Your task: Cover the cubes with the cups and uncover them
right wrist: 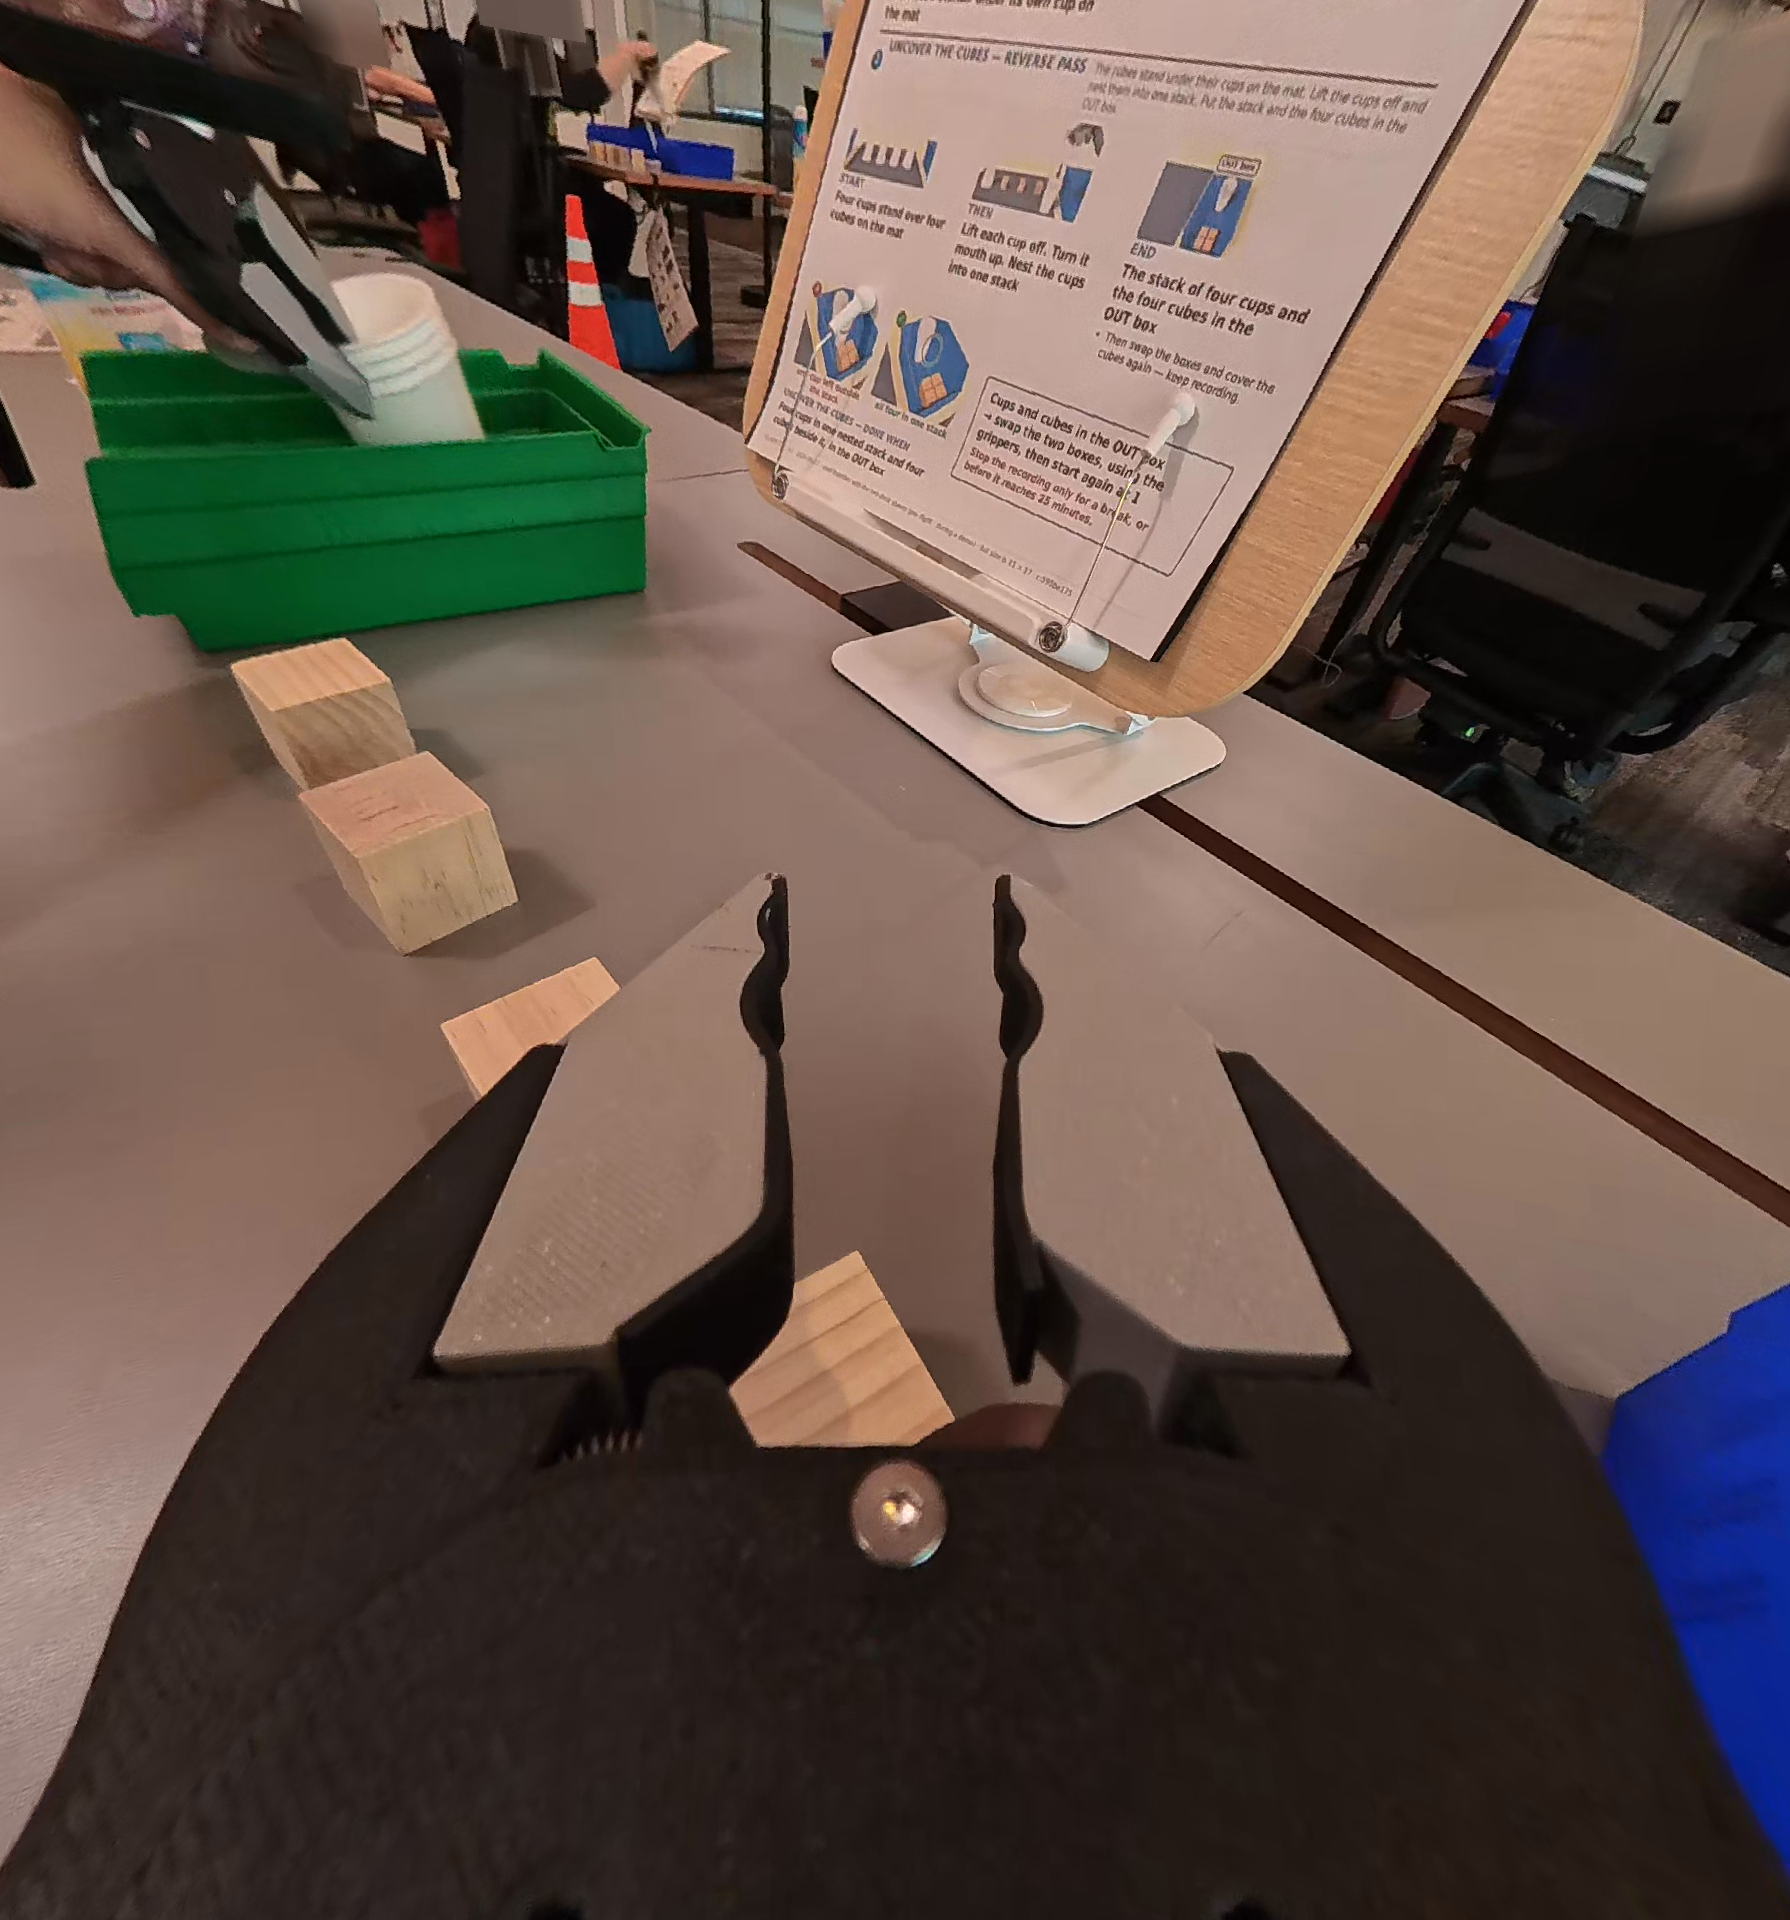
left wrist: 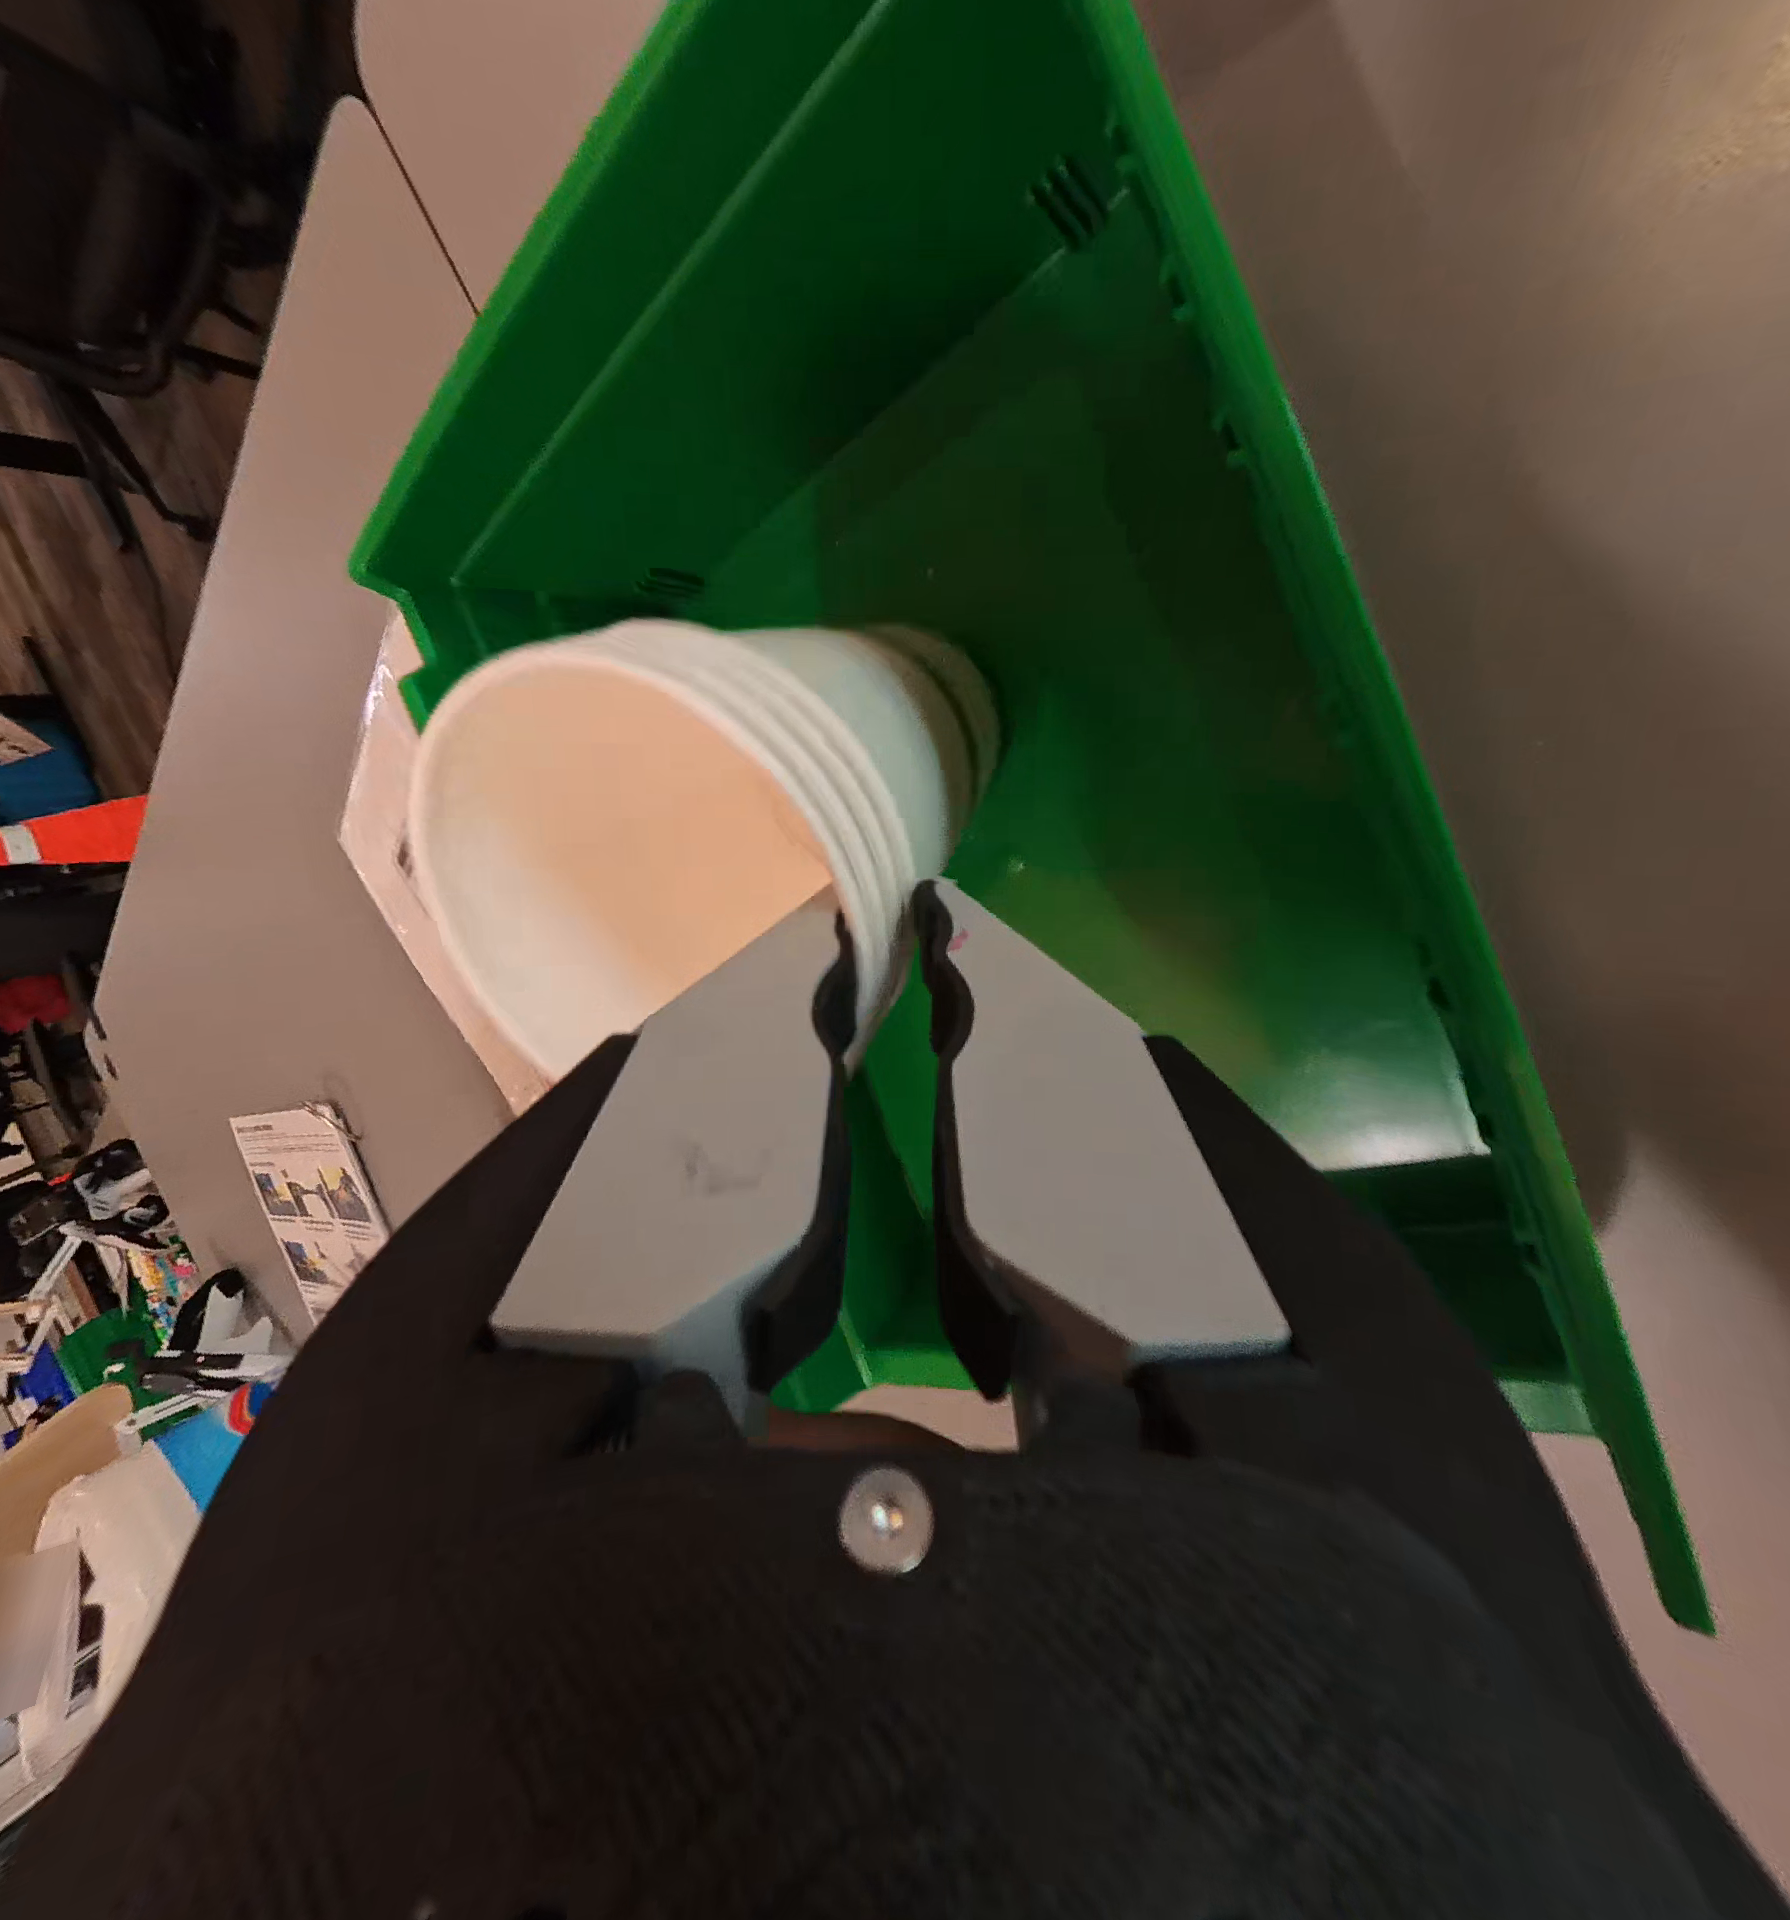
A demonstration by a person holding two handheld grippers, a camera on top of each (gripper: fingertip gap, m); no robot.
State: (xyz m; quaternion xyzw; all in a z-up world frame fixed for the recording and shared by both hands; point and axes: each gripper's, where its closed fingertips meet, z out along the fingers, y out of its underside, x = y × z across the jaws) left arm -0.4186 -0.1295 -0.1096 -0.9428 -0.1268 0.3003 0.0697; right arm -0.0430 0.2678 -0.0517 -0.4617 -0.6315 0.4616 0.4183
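Grey table [right wrist: 662, 748] carries everything; nearest, the right tongs [right wrist: 889, 883] hover partly open and empty above the row of four cubes [right wrist: 408, 847], one cube [right wrist: 839, 1361] low between the finger bases, untouched. Farther off, the left tongs [left wrist: 886, 914] pinch the rim wall of the nested cups [left wrist: 662, 821] standing in the green bin [left wrist: 1182, 727], pads pressed on the stacked lips. To do this well, the stack should probably rise straight, clear the bin wall, with the grip firm enough that no inner cup slips; the right tongs can then peel one off.
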